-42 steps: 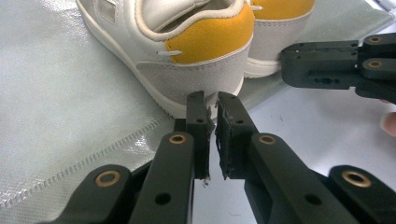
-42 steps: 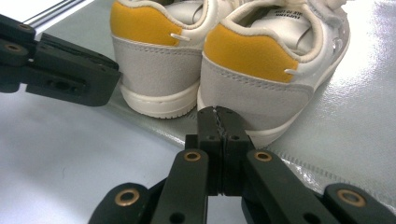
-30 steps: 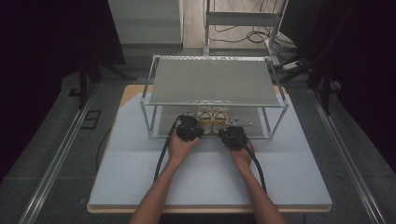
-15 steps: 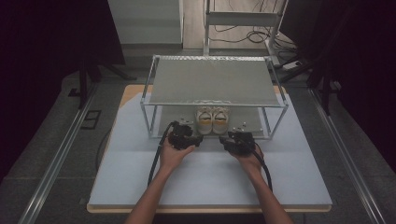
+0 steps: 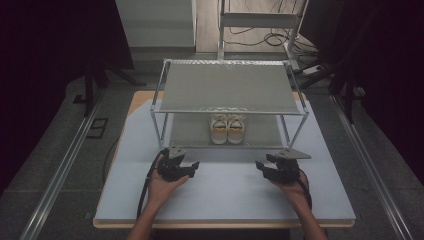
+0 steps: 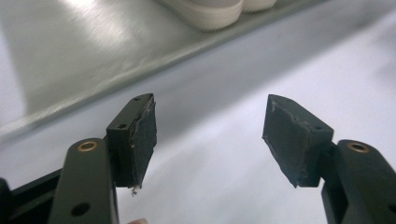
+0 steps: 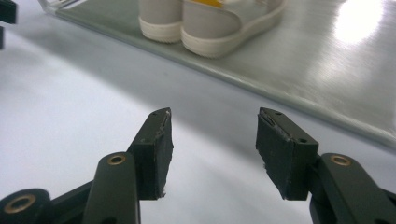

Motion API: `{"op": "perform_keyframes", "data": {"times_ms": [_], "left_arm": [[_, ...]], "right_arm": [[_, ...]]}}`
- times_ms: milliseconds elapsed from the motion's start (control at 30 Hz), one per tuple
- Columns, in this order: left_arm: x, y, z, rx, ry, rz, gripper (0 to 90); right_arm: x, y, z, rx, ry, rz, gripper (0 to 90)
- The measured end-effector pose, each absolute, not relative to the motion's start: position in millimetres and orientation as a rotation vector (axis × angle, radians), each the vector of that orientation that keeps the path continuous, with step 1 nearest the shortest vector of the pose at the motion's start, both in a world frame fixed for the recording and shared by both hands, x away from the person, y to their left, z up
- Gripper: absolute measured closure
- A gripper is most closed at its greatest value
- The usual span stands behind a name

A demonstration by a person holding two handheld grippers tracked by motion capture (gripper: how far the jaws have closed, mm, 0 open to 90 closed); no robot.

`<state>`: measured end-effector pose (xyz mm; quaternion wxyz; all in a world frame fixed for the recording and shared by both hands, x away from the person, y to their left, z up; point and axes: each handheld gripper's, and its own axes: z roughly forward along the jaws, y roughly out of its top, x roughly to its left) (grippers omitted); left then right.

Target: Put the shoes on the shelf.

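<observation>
Each hand-held gripper, left (image 5: 186,167) and right (image 5: 265,168), was spread wide and empty above the surface (image 5: 225,192), apart from the shoes (image 5: 227,129).

Both forearms reach forward, left tongs (image 5: 191,167) and right tongs (image 5: 261,167) gaping, tips turned inward.

A pair of shoes (image 5: 227,128) stands on the rack's lower shelf (image 5: 190,135).
</observation>
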<state>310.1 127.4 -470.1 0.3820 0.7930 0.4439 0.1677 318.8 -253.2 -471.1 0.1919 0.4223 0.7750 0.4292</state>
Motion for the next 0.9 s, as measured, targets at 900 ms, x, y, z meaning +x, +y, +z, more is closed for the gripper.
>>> {"op": "perform_keyframes", "data": {"times_ms": [900], "left_arm": [[285.1,199.1,-487.4,1.964,1.293,0.506,30.2]], "right_arm": [[295.5,-323.0,-483.1,1.300,2.064,1.197,44.8]]}}
